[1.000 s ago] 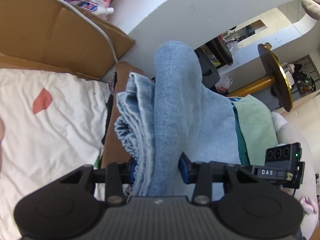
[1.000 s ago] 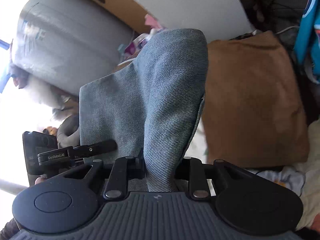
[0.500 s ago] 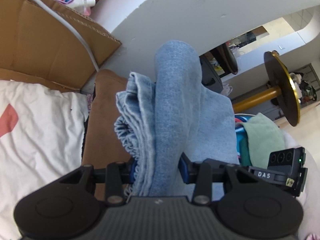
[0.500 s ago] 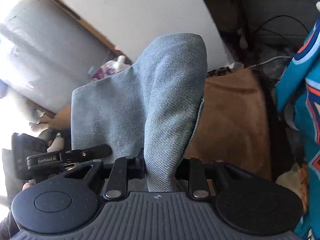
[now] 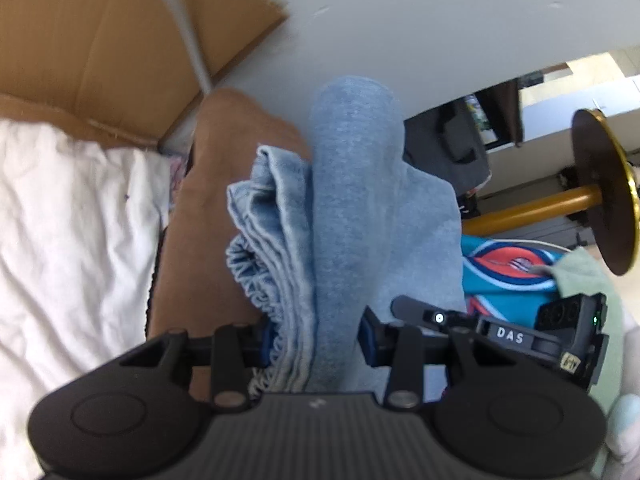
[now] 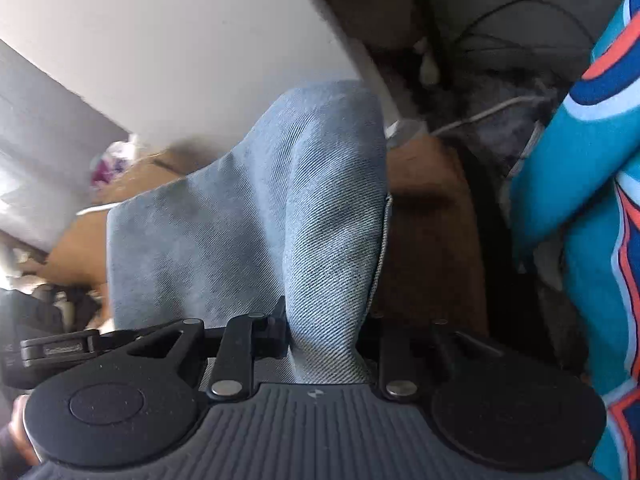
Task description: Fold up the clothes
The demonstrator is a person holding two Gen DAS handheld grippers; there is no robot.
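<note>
**Item: blue denim garment, held aloft between two tongs**

Location. The denim garment [image 5: 352,216] was recorded off any surface, suspended between the two tongs above a brown cushion [image 5: 208,240]. A bed sheet [image 5: 72,220], white and creased, was noted to the left of the cushion, with a cardboard box [image 5: 100,48] at its far edge. A teal printed garment [image 6: 580,184] was seen just beside the held cloth, on its right.

Left tongs [image 5: 316,330]. These were found clenched on a bunched thickness of denim, several hemmed layers [image 5: 264,240] being gathered on the left of the grip.

Right tongs [image 6: 324,336]. These were likewise found clamped on a rounded fold of the same denim, the cloth standing up past the jaws in a stiff hump.

Handling, as judged. The fabric was taken to be thick, fairly heavy for clothing, and not slippery; it was seen to hold a rounded crease rather than collapse. No fragility was expected. A hold at the fold's two ends, as recorded, was judged sound; a grip on a single loose layer would probably let the stack slide apart.

Change against the earlier frames. Both grips were unaltered. The surroundings had shifted: the box and cushion were larger and higher in the left view, the bottles on the box had left it, and the teal garment had come into both views. The background was blurred, so the garment was judged to be in transit.
</note>
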